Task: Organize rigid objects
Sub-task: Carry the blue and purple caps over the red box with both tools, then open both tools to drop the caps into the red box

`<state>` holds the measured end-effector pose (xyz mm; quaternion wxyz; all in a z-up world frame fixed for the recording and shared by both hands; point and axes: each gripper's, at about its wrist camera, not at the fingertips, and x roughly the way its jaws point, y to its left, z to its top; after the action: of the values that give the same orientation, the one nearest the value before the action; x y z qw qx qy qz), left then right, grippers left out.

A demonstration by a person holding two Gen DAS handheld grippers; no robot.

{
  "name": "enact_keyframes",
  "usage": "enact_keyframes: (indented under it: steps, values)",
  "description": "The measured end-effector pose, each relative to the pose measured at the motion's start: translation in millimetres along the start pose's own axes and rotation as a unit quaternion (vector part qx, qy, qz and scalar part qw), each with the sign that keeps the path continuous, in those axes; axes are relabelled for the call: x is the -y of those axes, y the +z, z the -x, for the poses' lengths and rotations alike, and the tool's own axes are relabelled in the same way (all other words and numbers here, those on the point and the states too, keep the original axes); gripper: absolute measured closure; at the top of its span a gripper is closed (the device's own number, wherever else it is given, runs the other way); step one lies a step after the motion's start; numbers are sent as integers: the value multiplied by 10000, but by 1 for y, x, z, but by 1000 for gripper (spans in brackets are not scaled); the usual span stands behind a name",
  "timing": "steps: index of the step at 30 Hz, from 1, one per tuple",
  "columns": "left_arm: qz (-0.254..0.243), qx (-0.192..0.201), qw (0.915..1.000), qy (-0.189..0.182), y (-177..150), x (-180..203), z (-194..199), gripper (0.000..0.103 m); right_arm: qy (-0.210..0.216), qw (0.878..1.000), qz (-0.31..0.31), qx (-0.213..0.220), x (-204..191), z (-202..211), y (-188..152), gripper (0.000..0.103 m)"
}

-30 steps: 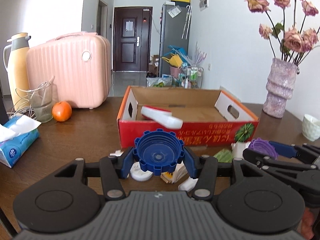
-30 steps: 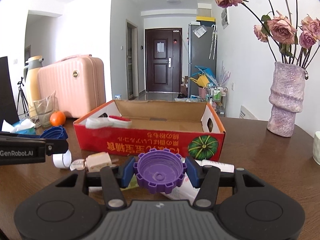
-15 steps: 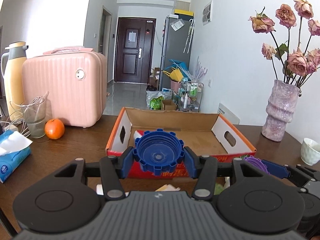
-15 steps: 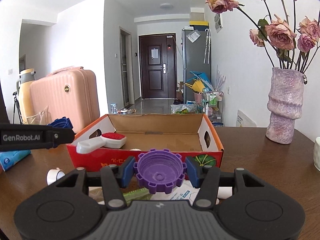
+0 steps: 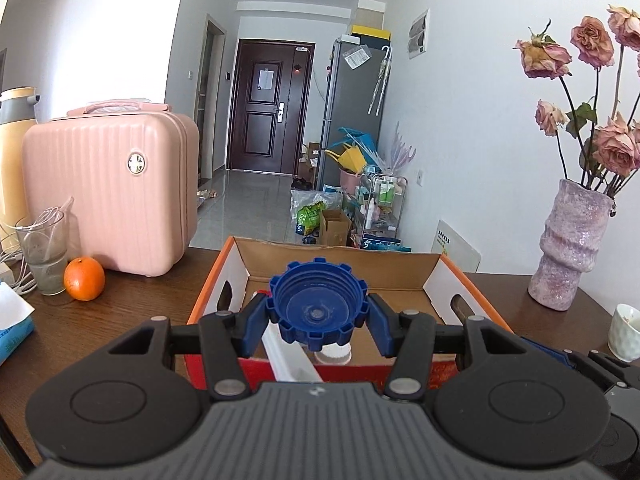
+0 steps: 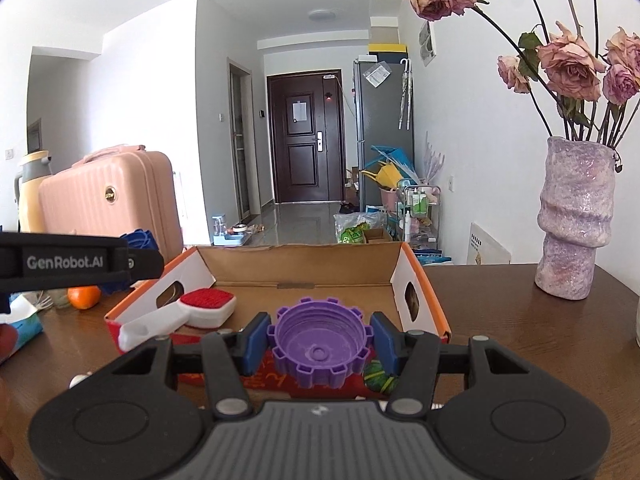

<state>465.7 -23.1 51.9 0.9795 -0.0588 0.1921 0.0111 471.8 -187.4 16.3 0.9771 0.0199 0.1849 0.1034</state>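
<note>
Both tongs are loaded. The left gripper [image 5: 318, 310] is clenched on a blue cap [image 5: 318, 305], the right gripper [image 6: 319, 342] on a purple cap [image 6: 320, 344], each hanging over the near edge of the cardboard box [image 6: 416, 280] at twelve o'clock. A red-and-white brush [image 6: 202, 306] already lies inside, toward ten o'clock from the right tongs, with what may be a white lid [image 5: 333, 356] half hidden under the blue cap. So sorting looks under way; both caps await dropping.

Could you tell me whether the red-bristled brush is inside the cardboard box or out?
Inside: the brush lies in the cardboard box, its handle propped over the near-left rim.
</note>
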Motion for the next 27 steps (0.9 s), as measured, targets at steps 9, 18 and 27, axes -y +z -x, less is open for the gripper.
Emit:
enact_keyframes:
  steps: [9, 18, 27]
  values:
    - [29, -59, 10000, 48, 12, 1, -37, 50, -39, 10000, -66, 6, 2, -38, 16, 49]
    - [50, -158, 9997, 187, 22, -5, -74, 50, -102, 9999, -118, -55, 1, -75, 30, 49]
    - [3, -397, 9989, 257, 24, -12, -106, 49, -84, 9992, -18, -388, 1, -102, 32, 49]
